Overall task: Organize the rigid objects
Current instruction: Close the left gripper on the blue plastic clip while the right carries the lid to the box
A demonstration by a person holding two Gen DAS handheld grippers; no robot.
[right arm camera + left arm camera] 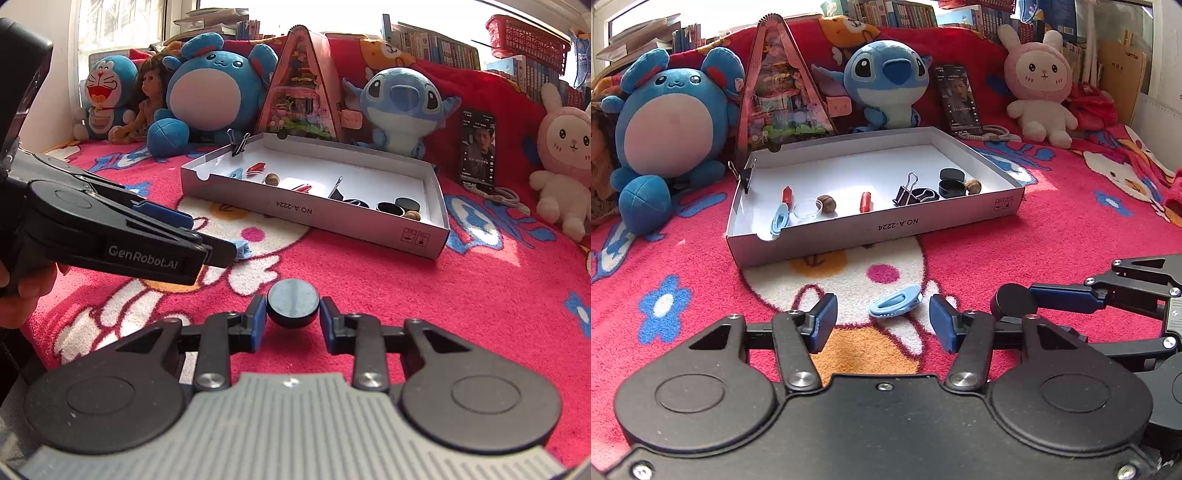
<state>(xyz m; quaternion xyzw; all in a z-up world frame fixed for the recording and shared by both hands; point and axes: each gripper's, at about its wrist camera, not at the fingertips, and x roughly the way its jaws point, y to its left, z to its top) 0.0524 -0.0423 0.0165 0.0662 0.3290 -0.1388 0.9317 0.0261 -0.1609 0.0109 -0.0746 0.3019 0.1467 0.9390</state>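
Note:
A light blue clip (894, 301) lies on the blanket between the spread fingers of my left gripper (882, 319), which is open around it without touching. In the right wrist view only its tip (242, 252) shows past the left gripper (218, 254). A round black lid (293, 303) sits on the blanket between the fingers of my right gripper (293, 321); small gaps show on both sides, so it is open. The lid also shows in the left wrist view (1014, 302). The white box (1008, 205) holds another blue clip (780, 220), red capsules, nuts, binder clips and black caps.
Plush toys stand behind the box: a blue round one (666, 122), Stitch (886, 81), a pink rabbit (1039, 85). A triangular display (779, 85) and a phone (958, 98) lean at the back. A binder clip (746, 173) grips the box's left wall.

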